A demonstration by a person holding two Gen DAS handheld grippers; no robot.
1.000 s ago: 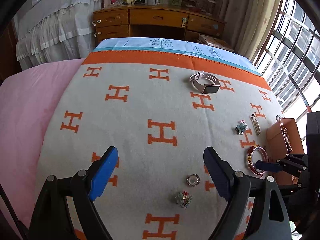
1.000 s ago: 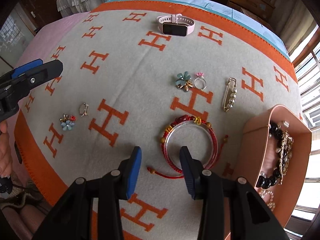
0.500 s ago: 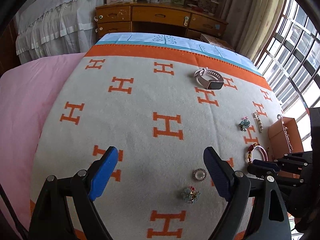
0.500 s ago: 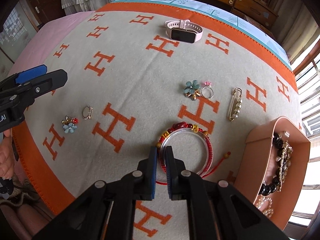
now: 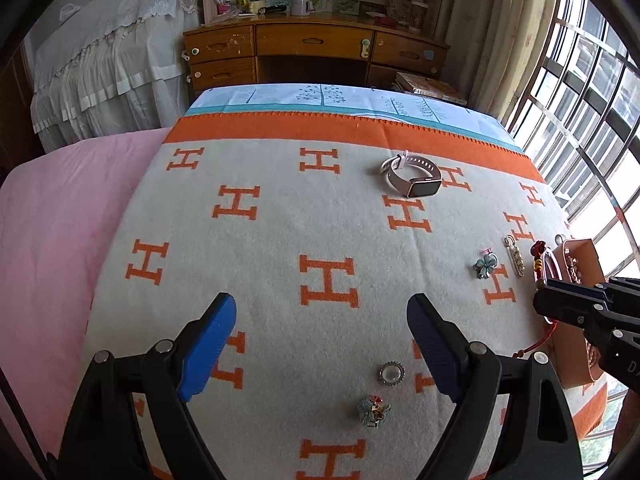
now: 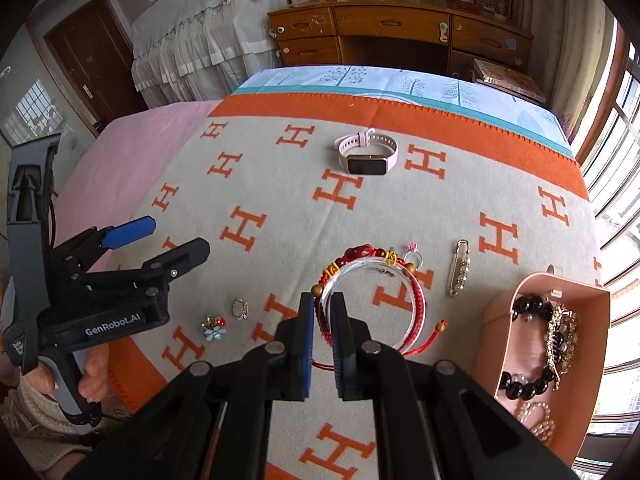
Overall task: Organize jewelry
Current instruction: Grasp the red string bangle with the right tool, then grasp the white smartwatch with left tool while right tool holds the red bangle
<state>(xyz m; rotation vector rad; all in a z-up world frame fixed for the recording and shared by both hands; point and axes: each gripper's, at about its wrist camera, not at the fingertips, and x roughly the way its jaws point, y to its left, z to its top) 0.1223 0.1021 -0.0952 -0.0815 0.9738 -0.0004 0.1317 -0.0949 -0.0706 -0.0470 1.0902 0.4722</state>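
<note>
1. Right claw (image 6: pixel 322 332) is pinched shut on the near edge of the bracelets (image 6: pixel 370 300): a clear bangle plus a red braided cord bracelet with beads, gripped together. They look raised off the blanket (image 6: pixel 280 184) and tilted up, in front of the claw and left of the pink tray (image 6: pixel 602 320).
2. Left claw (image 5: pixel 320 344) is spread wide, holding nothing, hovering over the blanket near the round brooch (image 5: pixel 391 373) and the small flower charm (image 5: pixel 374 411).
3. Handling guess: load is light. The bangle looks rigid, smooth and probably slippery; the cord is soft, and its tail with end bead (image 6: pixel 441 324) dangles freely.
4. The cord adds friction at the grip point. Risk: the bangle pivots or slides out if swung fast.
5. Keep the hold on the rim where both rings overlap, not on the beads (image 6: pixel 360 251).
6. The tray already holds black bead bracelets (image 6: pixel 520 384) and a gold piece (image 6: pixel 562 336); the dangling tail could snag on its wall on the way in.
7. Still on the bed: watch (image 6: pixel 366 155), pearl pin (image 6: pixel 459 270), ring (image 6: pixel 412 258).
</note>
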